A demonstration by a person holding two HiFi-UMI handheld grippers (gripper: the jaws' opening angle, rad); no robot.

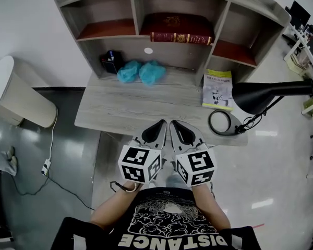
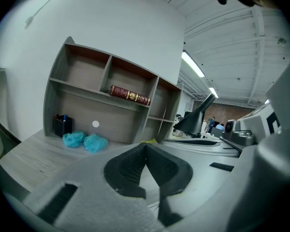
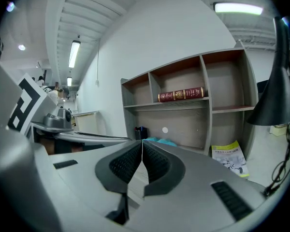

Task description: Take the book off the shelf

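A dark red book [image 1: 178, 28] with gold print on its spine lies flat in the middle compartment of the grey desk shelf [image 1: 225, 20]; it also shows in the left gripper view [image 2: 130, 94] and the right gripper view [image 3: 181, 94]. Both grippers hover side by side over the desk's front edge, well short of the shelf. My left gripper [image 1: 162, 123] is shut, its tips meeting with nothing between them [image 2: 145, 144]. My right gripper [image 1: 172, 123] is shut and empty too [image 3: 142, 141].
On the grey desk [image 1: 104, 113] lie two teal crumpled cloths [image 1: 141, 72], a black pen holder [image 1: 111, 61], a yellow-green booklet [image 1: 218, 88] and a black desk lamp [image 1: 261, 95] with its round base [image 1: 221, 122]. A white bin [image 1: 15, 95] stands at the left.
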